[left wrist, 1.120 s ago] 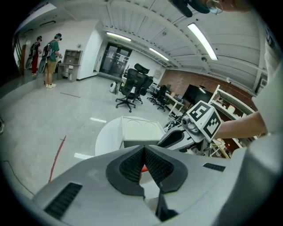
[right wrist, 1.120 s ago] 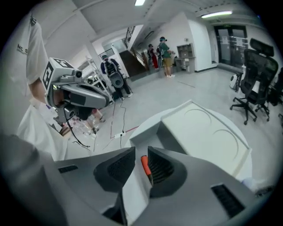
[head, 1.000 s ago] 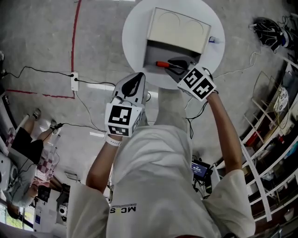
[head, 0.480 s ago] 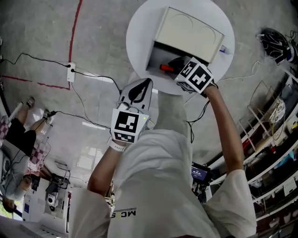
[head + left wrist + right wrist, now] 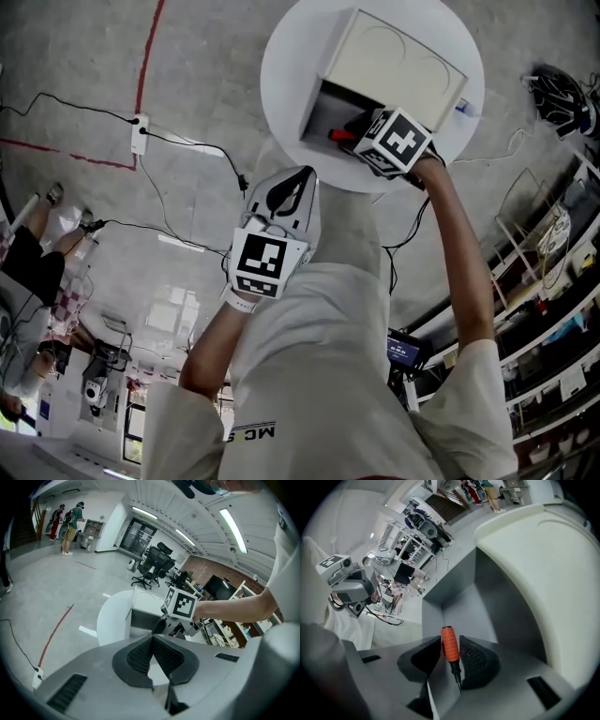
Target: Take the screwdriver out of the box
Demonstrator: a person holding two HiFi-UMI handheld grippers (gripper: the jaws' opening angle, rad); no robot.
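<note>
A box [image 5: 403, 66] with a cream lid [image 5: 543, 564] swung open stands on a round white table [image 5: 281, 66]. Its grey inside [image 5: 487, 611] shows ahead in the right gripper view. My right gripper [image 5: 450, 641] is shut on the screwdriver [image 5: 450, 644], whose orange ribbed handle stands between the jaws with the dark shaft pointing back toward the camera. In the head view the orange handle [image 5: 339, 136] lies over the box's open grey part, beside the right gripper [image 5: 361, 131]. My left gripper [image 5: 281, 192] hangs shut and empty in front of the table, apart from the box.
A power strip [image 5: 139, 134] and black cables [image 5: 202, 150] lie on the floor left of the table. Shelving [image 5: 553, 281] stands to the right. Office chairs [image 5: 152, 564] and desks stand behind the table in the left gripper view.
The head view has shifted, so the table and box sit further right and up. My right gripper stays shut on the screwdriver at the box's opening. My left gripper has hardly moved.
</note>
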